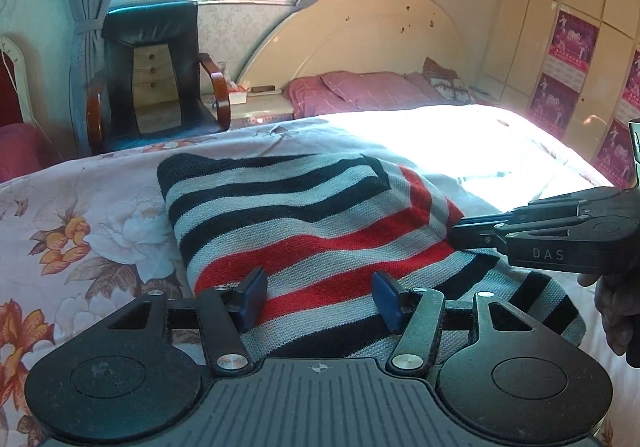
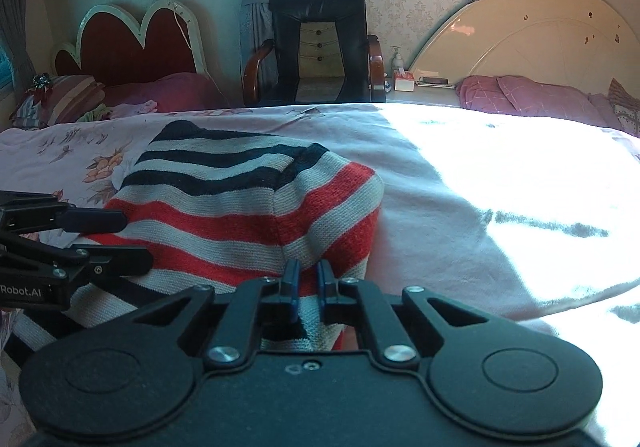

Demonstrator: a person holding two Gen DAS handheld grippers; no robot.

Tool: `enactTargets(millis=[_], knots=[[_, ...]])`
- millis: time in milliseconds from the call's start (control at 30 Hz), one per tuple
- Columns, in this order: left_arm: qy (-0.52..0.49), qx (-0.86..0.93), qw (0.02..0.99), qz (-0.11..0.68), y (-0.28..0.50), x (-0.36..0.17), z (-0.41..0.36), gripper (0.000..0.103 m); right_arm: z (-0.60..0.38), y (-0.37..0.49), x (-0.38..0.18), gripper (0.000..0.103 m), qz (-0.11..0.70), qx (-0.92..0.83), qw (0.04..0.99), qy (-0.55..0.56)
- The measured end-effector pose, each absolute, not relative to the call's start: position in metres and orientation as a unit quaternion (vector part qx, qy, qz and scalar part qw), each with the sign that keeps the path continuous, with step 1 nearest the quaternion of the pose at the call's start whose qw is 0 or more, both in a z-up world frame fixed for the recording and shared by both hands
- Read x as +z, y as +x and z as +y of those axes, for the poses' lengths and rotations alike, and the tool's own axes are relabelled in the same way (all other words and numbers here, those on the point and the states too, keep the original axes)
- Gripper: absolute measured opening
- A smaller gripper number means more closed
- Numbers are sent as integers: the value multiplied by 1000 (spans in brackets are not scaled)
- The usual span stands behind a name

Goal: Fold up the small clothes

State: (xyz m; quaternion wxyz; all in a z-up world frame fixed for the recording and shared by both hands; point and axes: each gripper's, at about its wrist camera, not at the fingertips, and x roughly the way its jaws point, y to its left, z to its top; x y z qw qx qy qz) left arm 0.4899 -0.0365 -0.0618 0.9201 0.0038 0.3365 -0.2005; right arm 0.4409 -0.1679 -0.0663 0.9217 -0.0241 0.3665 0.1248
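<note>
Home bedroom: floral-print bedsheet (image 1: 80, 215), cream arched wooden headboard (image 1: 360, 35), pink checked pillows (image 1: 360, 91), grey-blue tied curtains (image 1: 86, 7), black leather armchair (image 1: 152, 75).

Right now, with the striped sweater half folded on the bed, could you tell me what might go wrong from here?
1. Only the right gripper pinches the striped sweater, at its red-striped edge; a small bite of knit may slip out as the fold is carried.
2. The left gripper stands open above the fabric, so nothing pins the lower layer; it could drag along and bunch.
3. The floral bedsheet is soft and wrinkled, so the fold may land uneven.
</note>
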Motion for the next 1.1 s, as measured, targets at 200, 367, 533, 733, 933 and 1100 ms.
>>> enactTargets(millis=[200, 367, 533, 733, 933, 1100], knots=[[9, -171, 926, 336, 455, -60, -28, 59, -169, 407, -40, 25, 339, 145, 929, -26], [13, -153, 926, 345, 447, -65, -29, 61, -163, 395, -52, 19, 363, 152, 918, -54], [18, -147, 925, 349, 447, -69, -32, 63, -167, 395, -66, 21, 369, 133, 918, -52], [3, -140, 924, 357, 446, -70, -30, 65, -172, 398, -70, 37, 382, 115, 916, -34], [3, -147, 920, 364, 423, -67, -30, 66, -177, 379, -50, 38, 377, 127, 918, -10], [-12, -143, 912, 384, 408, -88, -24, 77, -185, 378, -73, 40, 411, 127, 903, 6]])
